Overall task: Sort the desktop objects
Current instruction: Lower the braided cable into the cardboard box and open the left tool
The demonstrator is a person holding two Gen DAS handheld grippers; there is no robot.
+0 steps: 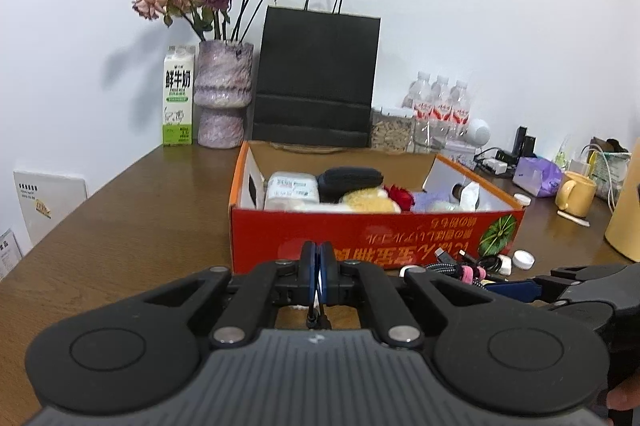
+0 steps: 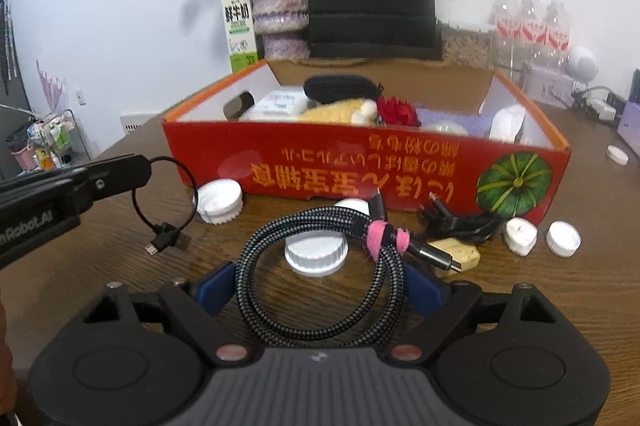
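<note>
My right gripper [image 2: 320, 290] stands wide open around the braided cable [image 2: 320, 266], which lies coiled on the worktop [image 2: 540, 306] between the two blue pads, not yet pressed. My left gripper [image 2: 138, 166] is closed on a thin black cable [image 2: 168, 202]; in the right wrist view it hangs as a small loop at about 9 o'clock from the coil. The pink strap [image 2: 386, 236] binds the coil at about 2 o'clock, and a white cap [image 2: 316, 256] lies inside the loop at 12 o'clock. The red box [image 2: 360, 170] stands beyond, at 12 o'clock, already holding several things.

I judge the step is to grasp the coil. To do it well, I would close on both sides of the loop together, keep the pads clear of the cap, and lift slowly, because the free plug [image 2: 440, 258] may drag the small wooden piece [image 2: 460, 250] just beside it.
</note>
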